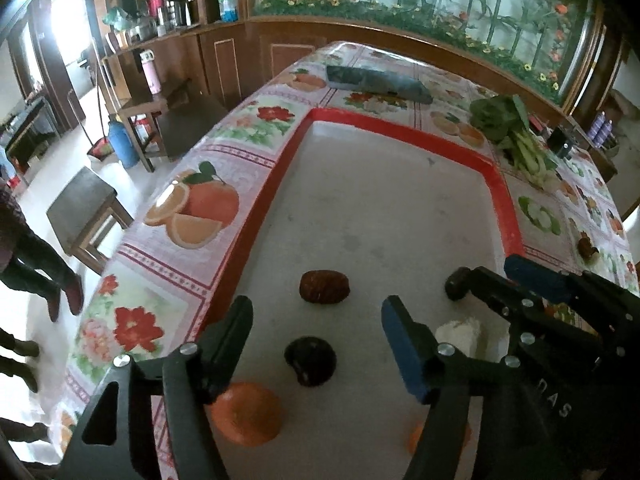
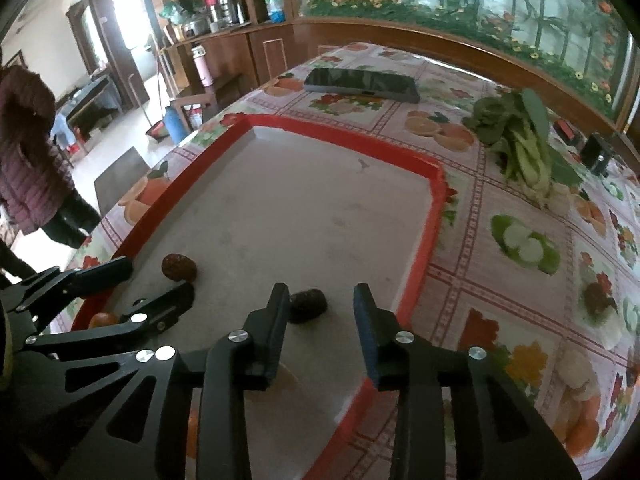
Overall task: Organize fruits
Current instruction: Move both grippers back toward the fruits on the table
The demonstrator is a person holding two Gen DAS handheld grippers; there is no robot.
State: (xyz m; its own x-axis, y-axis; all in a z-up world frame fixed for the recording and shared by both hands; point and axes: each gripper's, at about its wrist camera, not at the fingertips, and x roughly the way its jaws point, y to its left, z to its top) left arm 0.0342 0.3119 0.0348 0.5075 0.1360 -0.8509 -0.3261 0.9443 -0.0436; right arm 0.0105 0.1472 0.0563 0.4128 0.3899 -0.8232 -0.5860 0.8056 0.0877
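Over the red-rimmed grey tray (image 1: 404, 128) on the counter, our left gripper (image 1: 316, 332) and right gripper (image 2: 322, 328) hang spread and empty, wrinkled dark-red dates (image 1: 324, 286) dropped inside; next we likely fetch the stray date (image 1: 587, 248).

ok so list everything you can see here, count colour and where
tray: 1, red rim, grey floor, on the table
dates: 3, dark red-brown, near end of the tray
oranges: 2, orange, tray's near edge
white lump: 1, in the tray by the right gripper
greens: 1 bunch, right of the tray
phone: 1, dark, beyond the tray
tablecloth: 1, fruit print
left gripper: open, over a date
right gripper: open
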